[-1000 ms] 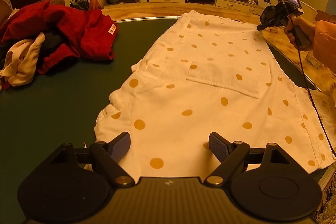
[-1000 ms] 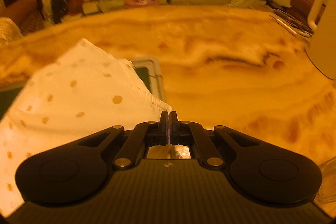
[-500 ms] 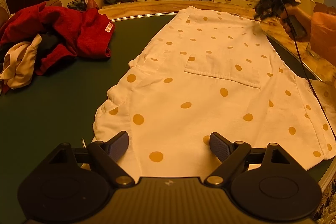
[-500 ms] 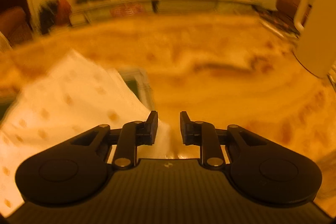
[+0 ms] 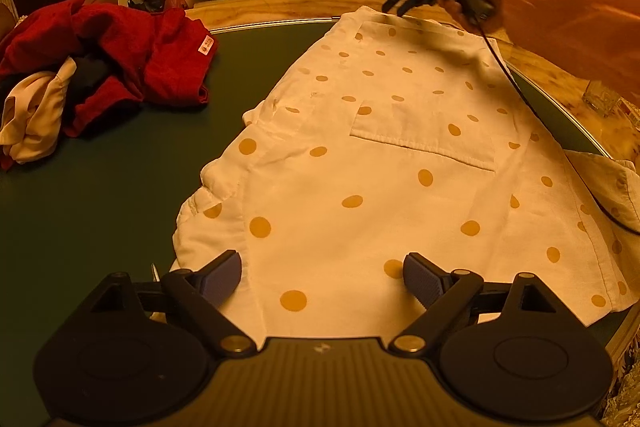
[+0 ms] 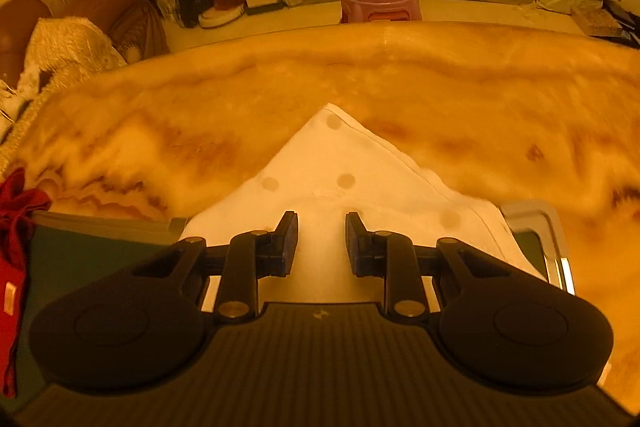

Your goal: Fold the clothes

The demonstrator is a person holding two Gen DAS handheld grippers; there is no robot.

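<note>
Dark worktop (image 5: 92, 211), centre frame: white spotted shirt (image 5: 380, 163) spread flat; my left gripper (image 5: 322, 273) jaws spread wide over its near hem, my right gripper (image 6: 322, 241) jaws having just opened above its far corner, empty; risk—a one-layer pinch skews the fold.

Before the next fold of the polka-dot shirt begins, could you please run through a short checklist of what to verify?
1. Polka-dot shirt spread flat on the green mat: ok.
2. Left gripper open over the near hem, nothing pinched: ok.
3. Right gripper, whose jaws have just been opening, open above the far edge, no cloth between the pads: ok.
4. Cable clear of the shirt: not ok, it trails across the right side.
5. Red garment pile apart from the shirt: ok.
6. Right sleeve fully on the mat: cannot tell.
</note>
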